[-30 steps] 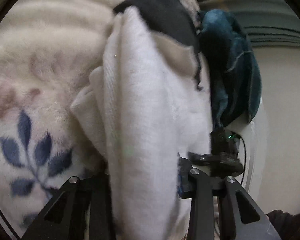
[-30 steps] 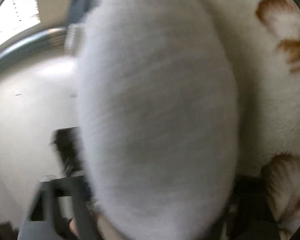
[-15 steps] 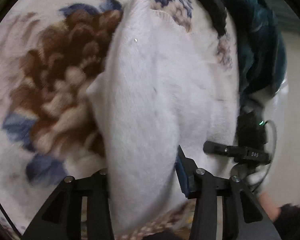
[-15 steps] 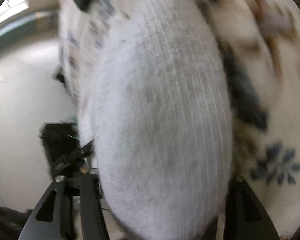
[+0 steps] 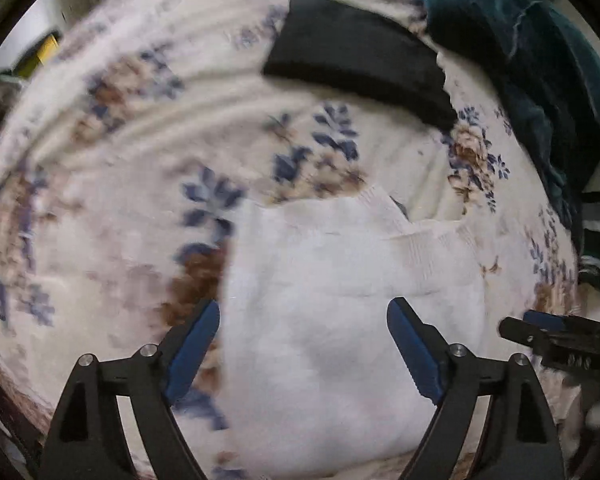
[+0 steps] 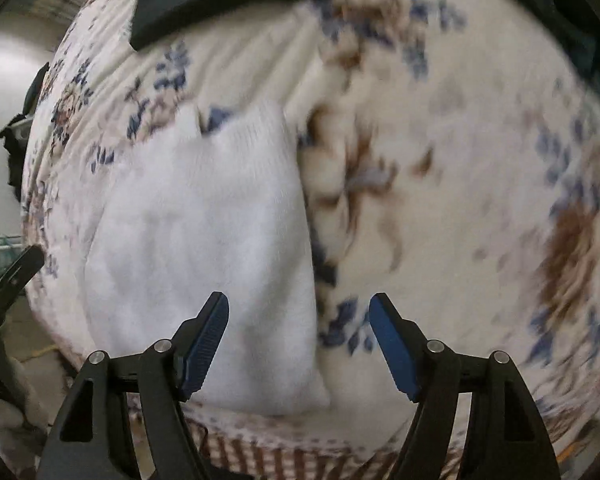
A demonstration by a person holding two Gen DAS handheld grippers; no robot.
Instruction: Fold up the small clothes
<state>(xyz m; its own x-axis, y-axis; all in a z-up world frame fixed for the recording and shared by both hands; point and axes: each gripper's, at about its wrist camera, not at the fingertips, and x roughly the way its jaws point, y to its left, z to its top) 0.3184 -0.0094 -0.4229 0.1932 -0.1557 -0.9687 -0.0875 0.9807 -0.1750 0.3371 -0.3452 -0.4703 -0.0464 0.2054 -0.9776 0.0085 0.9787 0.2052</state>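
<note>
The white knit garment [image 5: 332, 320] lies folded on the floral fleece blanket [image 5: 120, 160]. The left gripper [image 5: 304, 344] and right gripper [image 6: 300, 336] hang above it, jaws wide after just opening, nothing clamped. A black folded cloth [image 5: 356, 64] lies beyond.

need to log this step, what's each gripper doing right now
left gripper: open, jaws just opened, holding nothing; white garment lies below on the floral blanket.
right gripper: open, jaws just opened, holding nothing.
</note>
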